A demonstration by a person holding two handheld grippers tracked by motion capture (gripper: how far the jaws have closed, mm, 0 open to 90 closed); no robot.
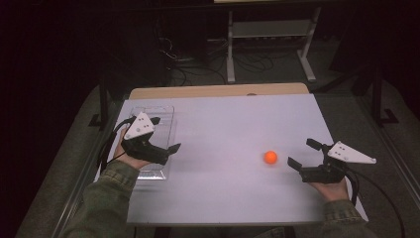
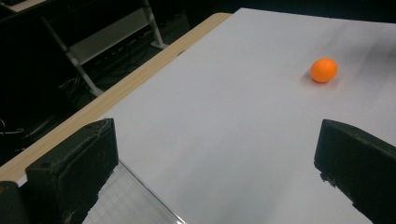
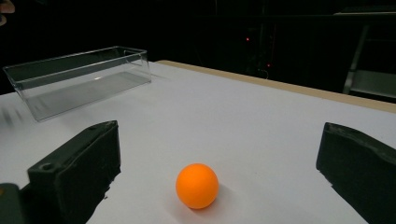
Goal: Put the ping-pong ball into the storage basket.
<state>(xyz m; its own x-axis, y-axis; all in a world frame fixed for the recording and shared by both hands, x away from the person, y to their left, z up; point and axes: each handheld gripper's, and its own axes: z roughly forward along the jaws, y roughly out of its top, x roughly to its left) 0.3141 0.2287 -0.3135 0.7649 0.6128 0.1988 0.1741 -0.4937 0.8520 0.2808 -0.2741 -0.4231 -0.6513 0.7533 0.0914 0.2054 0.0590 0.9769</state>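
Observation:
An orange ball (image 1: pixel 270 157) rests on the white table top (image 1: pixel 223 124), right of centre. My right gripper (image 1: pixel 303 153) is open just to the right of it, jaws pointing left at it; in the right gripper view the ball (image 3: pixel 197 185) lies between and slightly ahead of the two black jaws, untouched. A clear plastic box (image 1: pixel 157 141) lies at the table's left. My left gripper (image 1: pixel 165 134) hovers open over that box, empty. In the left gripper view the ball (image 2: pixel 324 70) sits far off to the upper right and the box's edge (image 2: pixel 140 198) is below.
The table's wooden far edge (image 1: pixel 218 90) shows behind the white top. Beyond it stands a metal rack frame (image 1: pixel 270 44) with cables on the dark floor. The clear box (image 3: pixel 79 79) appears far left in the right gripper view.

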